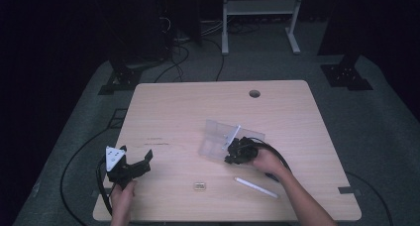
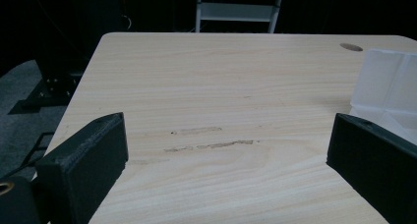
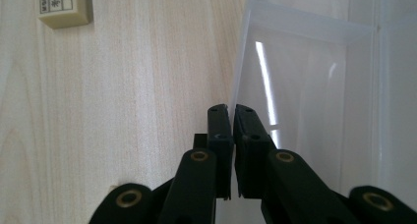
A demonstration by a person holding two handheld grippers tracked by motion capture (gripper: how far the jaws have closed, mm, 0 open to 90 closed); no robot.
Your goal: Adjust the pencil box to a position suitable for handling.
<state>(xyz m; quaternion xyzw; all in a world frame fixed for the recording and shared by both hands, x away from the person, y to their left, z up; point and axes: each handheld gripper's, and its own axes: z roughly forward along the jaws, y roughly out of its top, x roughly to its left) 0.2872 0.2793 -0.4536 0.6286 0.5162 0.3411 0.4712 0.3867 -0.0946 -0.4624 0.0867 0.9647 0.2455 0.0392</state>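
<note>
My right tool (image 3: 232,108) pinches the rim of the clear box (image 1: 218,137) at mid-tabletop (image 1: 198,102), jaws pressed together on its wall, while my left tool (image 1: 134,161) rests spread wide near the front-left corner, gripping nothing.

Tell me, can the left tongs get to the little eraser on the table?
Probably yes. The left tongs are open and hold nothing, and only bare table lies between them and the eraser.
</note>
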